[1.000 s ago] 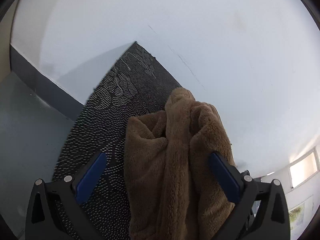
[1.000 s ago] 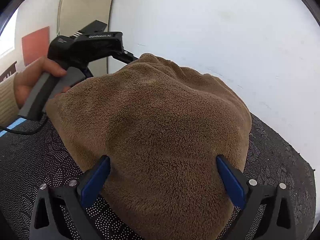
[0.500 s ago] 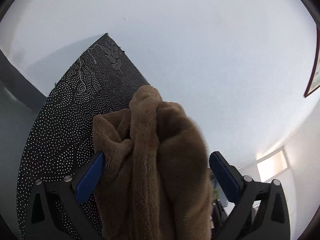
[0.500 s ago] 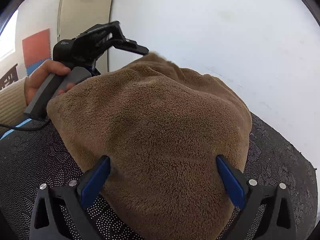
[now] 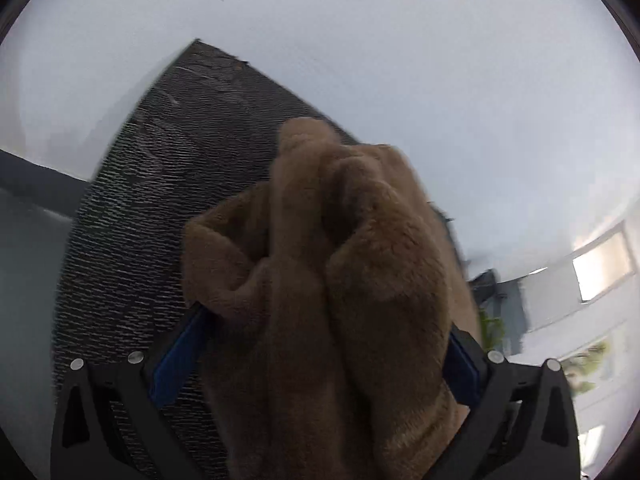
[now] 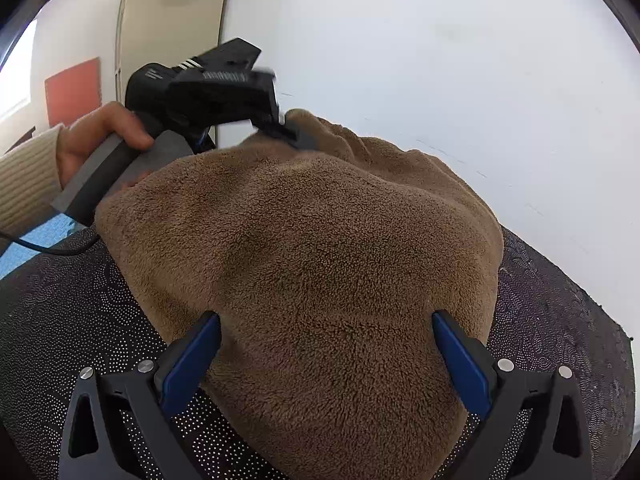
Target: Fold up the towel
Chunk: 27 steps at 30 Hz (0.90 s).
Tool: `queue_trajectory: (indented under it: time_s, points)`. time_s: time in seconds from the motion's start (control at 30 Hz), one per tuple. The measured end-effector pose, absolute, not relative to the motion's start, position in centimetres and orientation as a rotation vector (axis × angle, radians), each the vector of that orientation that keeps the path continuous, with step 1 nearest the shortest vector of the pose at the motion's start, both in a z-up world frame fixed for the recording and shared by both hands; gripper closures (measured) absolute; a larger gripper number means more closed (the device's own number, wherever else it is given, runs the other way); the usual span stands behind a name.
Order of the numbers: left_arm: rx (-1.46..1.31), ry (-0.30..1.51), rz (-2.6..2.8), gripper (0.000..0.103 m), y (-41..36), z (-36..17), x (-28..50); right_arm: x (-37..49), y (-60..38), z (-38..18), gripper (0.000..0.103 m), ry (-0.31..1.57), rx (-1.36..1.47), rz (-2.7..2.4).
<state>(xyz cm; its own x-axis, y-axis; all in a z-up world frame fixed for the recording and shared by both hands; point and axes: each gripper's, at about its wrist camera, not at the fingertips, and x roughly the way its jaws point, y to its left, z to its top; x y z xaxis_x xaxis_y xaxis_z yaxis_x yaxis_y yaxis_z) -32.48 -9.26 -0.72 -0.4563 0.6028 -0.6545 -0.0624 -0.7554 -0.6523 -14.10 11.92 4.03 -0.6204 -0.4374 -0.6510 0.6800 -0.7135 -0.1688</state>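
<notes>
The brown fleece towel point(image 6: 320, 264) lies heaped on the dark dotted mat point(image 6: 80, 340). My right gripper point(image 6: 326, 360) is open, and the near end of the heap fills the gap between its blue pads. In the right wrist view a hand point(image 6: 100, 136) holds my left gripper point(image 6: 286, 130), its tip at the towel's far end. In the left wrist view the towel point(image 5: 328, 288) stands bunched in thick folds between the wide-apart fingers of the left gripper point(image 5: 320, 352), covering most of both pads.
The mat point(image 5: 160, 200) runs to a corner near a white wall point(image 5: 400, 60). In the right wrist view the mat's right edge point(image 6: 592, 304) meets the white wall. A black cable point(image 6: 48, 248) trails from the left gripper's handle. A beige column stands behind.
The left gripper has swung and tilted, so its background shifted and blurred while the bunched towel stayed between its fingers. Seen from the right, it dropped toward the towel's far end. The right gripper held still.
</notes>
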Motion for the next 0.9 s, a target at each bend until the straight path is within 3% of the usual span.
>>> queue_trajectory:
  time_s: [0.43, 0.7, 0.9]
  points:
    - [-1.328, -0.652, 2.385, 0.0, -8.5, 0.5, -31.3, -13.2, 12.7, 5.1, 0.0, 0.521, 0.776, -2.304]
    - [-1.294, -0.913, 2.064, 0.0, -9.0, -1.5, -32.7, -12.8, 12.9, 5.2, 0.0, 0.519, 0.776, -2.304]
    - [-1.324, -0.774, 2.089, 0.0, -7.2, -1.4, -33.1, -12.7, 12.9, 5.2, 0.0, 0.515, 0.776, -2.303]
